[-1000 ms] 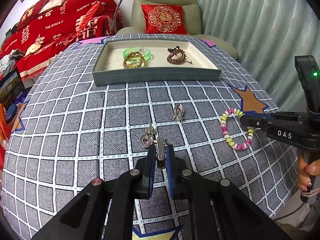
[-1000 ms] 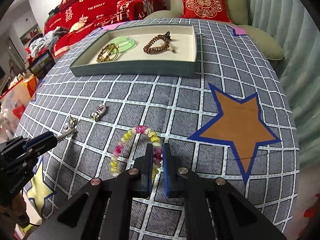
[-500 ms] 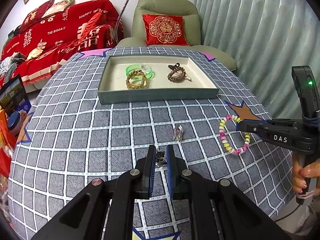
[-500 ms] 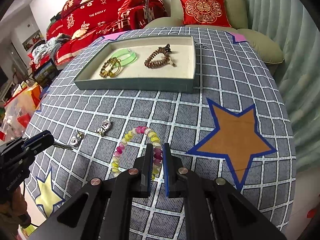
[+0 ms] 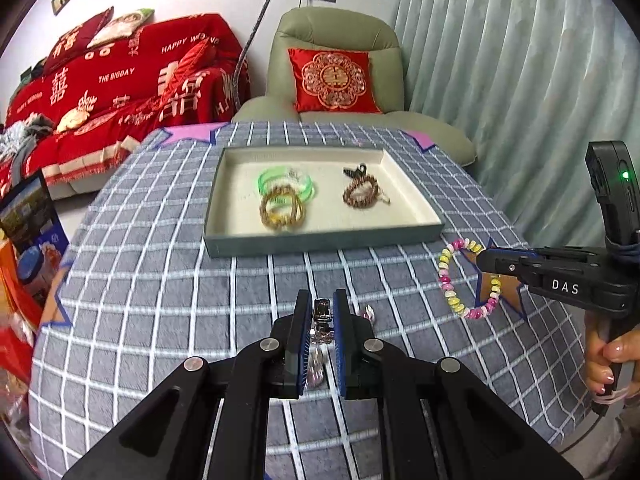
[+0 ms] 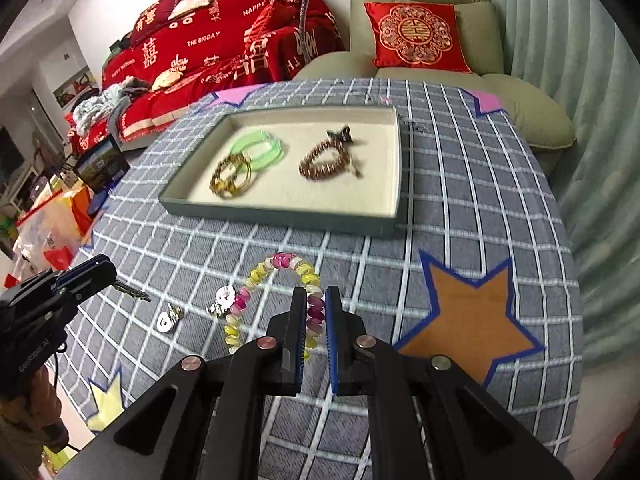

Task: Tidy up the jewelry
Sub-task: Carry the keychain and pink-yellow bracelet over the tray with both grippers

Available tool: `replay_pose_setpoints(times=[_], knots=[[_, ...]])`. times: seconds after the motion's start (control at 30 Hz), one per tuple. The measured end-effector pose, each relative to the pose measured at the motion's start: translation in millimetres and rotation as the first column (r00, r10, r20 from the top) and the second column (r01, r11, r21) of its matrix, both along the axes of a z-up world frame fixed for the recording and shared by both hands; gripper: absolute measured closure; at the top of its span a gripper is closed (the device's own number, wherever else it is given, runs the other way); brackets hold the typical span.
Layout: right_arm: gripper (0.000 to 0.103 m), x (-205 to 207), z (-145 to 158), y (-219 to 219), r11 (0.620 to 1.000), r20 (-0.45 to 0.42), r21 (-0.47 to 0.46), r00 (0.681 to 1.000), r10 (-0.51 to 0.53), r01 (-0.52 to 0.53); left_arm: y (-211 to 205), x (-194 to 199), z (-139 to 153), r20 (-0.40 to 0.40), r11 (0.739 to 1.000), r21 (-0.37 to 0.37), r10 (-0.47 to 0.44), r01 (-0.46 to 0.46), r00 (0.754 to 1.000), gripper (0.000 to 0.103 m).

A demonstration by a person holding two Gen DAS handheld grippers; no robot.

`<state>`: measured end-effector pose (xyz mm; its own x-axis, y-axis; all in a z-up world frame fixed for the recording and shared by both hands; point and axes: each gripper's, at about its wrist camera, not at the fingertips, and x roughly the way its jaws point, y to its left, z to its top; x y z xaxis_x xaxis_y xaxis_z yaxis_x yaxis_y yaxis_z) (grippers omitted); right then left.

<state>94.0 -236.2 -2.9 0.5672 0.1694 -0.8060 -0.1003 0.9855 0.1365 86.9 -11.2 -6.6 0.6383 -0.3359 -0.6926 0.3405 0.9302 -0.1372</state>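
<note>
Nearest, left gripper (image 5: 322,312) clamped on a silver clip (image 5: 322,316) and right gripper (image 6: 316,312) pinching the pastel bead bracelet (image 6: 276,296), both short of the tray (image 5: 320,240), one silver charm (image 6: 170,320) loose on the checked surface (image 5: 160,280), three bracelets boxed, armchair (image 5: 340,40) beyond.

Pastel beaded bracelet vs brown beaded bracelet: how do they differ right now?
1. The pink, yellow and white beaded bracelet is pinched in the right gripper; the brown beaded bracelet lies loose.
2. The pastel one hangs outside the grey-green tray, in front of it; the brown one is inside it.
3. The pastel one is a plain loop; the brown one carries a dark tassel or charm.
Both are beaded loops.
</note>
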Motion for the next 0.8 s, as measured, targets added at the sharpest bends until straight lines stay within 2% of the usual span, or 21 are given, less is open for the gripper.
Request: replay_pose_setpoints(times=[0.27, 0.47, 0.8], knots=[[0.093, 39, 26, 3, 1.0, 0.037, 0.0, 0.999, 0.011, -0.011, 0, 34, 21, 0.051, 1.0, -0.002, -0.006, 0.006, 0.999, 0.082], [0.093, 78, 35, 3, 1.0, 0.036, 0.014, 0.999, 0.009, -0.01, -4, 67, 26, 0.057, 1.0, -0.004, -0.004, 0.004, 0.998, 0.082], [0.093, 140, 14, -1, 0.999, -0.018, 0.032, 1.0, -0.022, 0.023, -16, 123, 10, 0.026, 1.0, 0.016, 0.013, -0.013, 1.0, 0.082]])
